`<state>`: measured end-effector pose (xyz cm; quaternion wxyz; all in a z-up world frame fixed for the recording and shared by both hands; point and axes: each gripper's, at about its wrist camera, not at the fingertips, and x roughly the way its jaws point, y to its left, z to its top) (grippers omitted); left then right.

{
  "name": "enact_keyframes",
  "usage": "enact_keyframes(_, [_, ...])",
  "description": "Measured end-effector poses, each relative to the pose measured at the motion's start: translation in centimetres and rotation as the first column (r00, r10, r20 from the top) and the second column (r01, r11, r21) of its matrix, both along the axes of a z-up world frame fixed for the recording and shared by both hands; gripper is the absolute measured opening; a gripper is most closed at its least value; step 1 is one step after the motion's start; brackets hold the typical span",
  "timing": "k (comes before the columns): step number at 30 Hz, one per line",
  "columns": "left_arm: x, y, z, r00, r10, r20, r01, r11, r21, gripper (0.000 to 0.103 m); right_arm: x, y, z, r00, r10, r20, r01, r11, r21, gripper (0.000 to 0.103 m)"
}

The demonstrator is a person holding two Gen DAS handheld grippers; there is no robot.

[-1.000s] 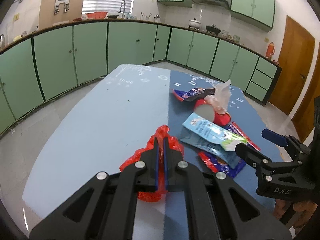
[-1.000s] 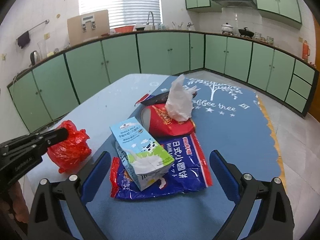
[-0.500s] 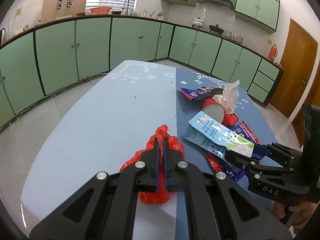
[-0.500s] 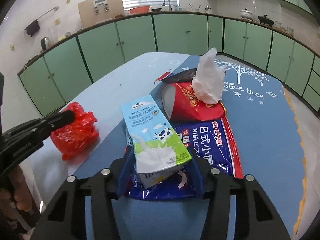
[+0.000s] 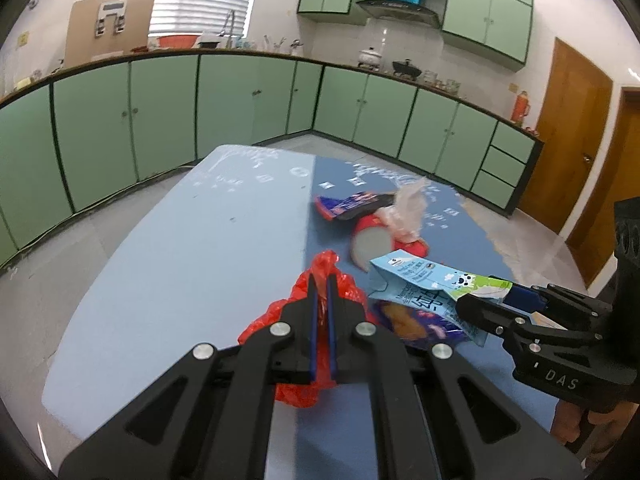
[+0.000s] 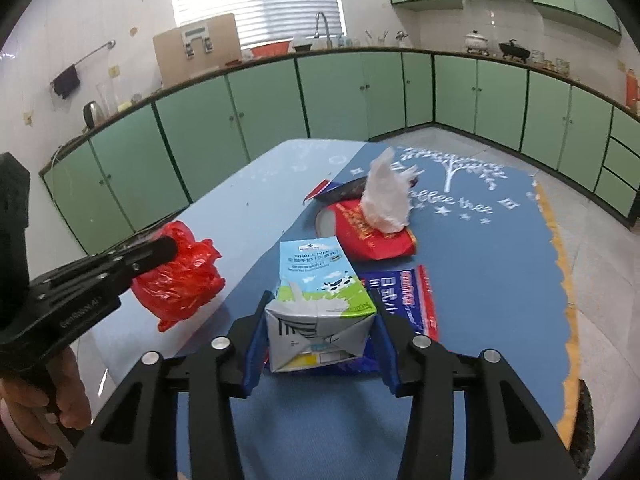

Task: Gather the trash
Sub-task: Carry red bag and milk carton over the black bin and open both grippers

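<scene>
Since a second ago the milk carton (image 6: 320,300) has left the blue snack packet (image 6: 404,292) it lay on and now hangs tilted above it, base end toward the camera, pinched between the blue pads of the right gripper (image 6: 318,344), whose jaws have just been closing on it from fully spread; in the left wrist view the carton (image 5: 424,284) sticks out leftward from that gripper (image 5: 486,300), over a crumpled purple wrapper (image 5: 412,320); just left of it the red plastic bag (image 5: 316,308) hangs bunched from the left gripper (image 5: 322,300), fingers pressed together on a fold of the film, the bag (image 6: 180,276) raised off the blue table mat (image 6: 492,264); beyond the carton a red pouch (image 6: 372,232) lies on its side with a white tissue (image 6: 388,196) standing on it, a dark wrapper (image 6: 344,190) behind; green cabinets (image 6: 344,96) ring the room.
</scene>
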<state>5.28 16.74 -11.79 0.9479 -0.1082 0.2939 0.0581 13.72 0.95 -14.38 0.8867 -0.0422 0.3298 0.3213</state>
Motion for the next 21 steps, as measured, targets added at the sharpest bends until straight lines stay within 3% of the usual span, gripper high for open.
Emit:
enact_keyframes(12, [0.7, -4.9, 2.6, 0.99, -0.125, 0.064, 0.126, 0.992, -0.013, 0.003, -1.6, -5.4, 2.9, 0.993, -0.102, 0.056, 0.097, 0.992, 0.081, 0.046])
enact_keyframes(21, [2.7, -11.6, 4.3, 0.951, -0.288, 0.113, 0.293, 0.956, -0.028, 0.003, -2.8, -12.5, 5.3, 0.959, -0.266, 0.101, 0.251, 0.958, 0.135, 0.046])
